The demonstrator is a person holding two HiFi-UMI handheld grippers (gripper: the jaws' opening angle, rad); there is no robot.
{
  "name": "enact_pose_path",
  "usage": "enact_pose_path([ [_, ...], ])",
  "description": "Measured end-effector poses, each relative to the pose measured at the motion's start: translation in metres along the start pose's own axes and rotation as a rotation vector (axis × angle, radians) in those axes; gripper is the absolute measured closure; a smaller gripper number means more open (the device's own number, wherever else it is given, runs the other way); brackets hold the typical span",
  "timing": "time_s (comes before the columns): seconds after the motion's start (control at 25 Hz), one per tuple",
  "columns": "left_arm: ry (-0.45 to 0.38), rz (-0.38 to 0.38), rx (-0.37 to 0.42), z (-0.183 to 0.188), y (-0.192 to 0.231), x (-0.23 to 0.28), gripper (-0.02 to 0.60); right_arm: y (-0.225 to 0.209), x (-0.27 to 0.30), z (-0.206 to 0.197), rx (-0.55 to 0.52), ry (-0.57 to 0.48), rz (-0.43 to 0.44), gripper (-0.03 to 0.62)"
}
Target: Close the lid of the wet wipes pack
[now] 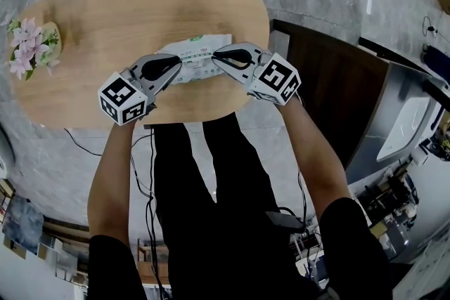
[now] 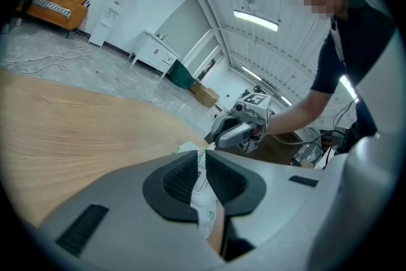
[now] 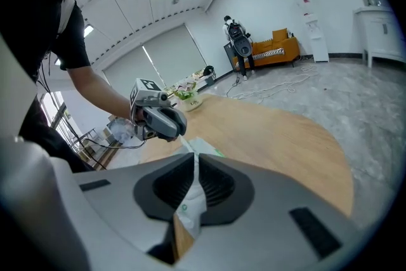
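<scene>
The wet wipes pack (image 1: pixel 197 53), white with green print, lies near the front edge of the oval wooden table (image 1: pixel 126 10). My left gripper (image 1: pixel 178 67) is shut on the pack's left end and my right gripper (image 1: pixel 216 56) on its right end. In the left gripper view the dark pads pinch the pack's white film (image 2: pixel 207 209), and the right gripper (image 2: pixel 222 132) faces me across it. The right gripper view shows its own jaws closed on the film (image 3: pixel 190 203), with the left gripper (image 3: pixel 170 126) opposite. I cannot tell how the lid stands.
A small pot of pink flowers (image 1: pixel 29 46) stands at the table's far left edge. The person's legs are right against the front edge. A dark cabinet (image 1: pixel 330 88) stands to the right of the table; cables lie on the floor.
</scene>
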State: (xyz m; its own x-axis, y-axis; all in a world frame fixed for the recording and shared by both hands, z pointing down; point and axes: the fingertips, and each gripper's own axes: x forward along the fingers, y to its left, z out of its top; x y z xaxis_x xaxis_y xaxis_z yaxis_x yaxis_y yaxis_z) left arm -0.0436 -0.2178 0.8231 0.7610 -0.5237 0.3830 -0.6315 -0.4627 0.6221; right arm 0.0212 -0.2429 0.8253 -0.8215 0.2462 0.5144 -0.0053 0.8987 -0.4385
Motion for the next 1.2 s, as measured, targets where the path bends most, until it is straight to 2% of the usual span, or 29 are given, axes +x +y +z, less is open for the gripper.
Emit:
enact_pose_path([
  [0.4,0.001,-0.01,-0.045,-0.021,-0.007,0.003,0.532,0.008,0.001,-0.017,0.052,0.01,-0.011,0.563],
  [0.68,0.017,0.012,-0.102,-0.033,0.0,0.008,0.549,0.013,0.009,-0.034,0.026,0.118,-0.028,0.562],
  [0.88,0.071,0.01,-0.076,-0.037,-0.007,0.025,0.549,0.012,0.014,-0.043,0.025,0.161,-0.052,0.565],
  [1.0,0.101,0.034,-0.063,-0.038,-0.005,0.031,0.557,0.009,0.015,-0.04,0.009,0.171,-0.098,0.574],
  [1.08,0.134,0.053,-0.053,-0.04,-0.003,0.033,0.56,0.007,0.015,-0.033,0.009,0.153,-0.131,0.577],
  [1.2,0.191,0.074,-0.029,-0.044,-0.004,0.036,0.561,0.012,0.021,-0.021,0.02,0.116,-0.137,0.577],
])
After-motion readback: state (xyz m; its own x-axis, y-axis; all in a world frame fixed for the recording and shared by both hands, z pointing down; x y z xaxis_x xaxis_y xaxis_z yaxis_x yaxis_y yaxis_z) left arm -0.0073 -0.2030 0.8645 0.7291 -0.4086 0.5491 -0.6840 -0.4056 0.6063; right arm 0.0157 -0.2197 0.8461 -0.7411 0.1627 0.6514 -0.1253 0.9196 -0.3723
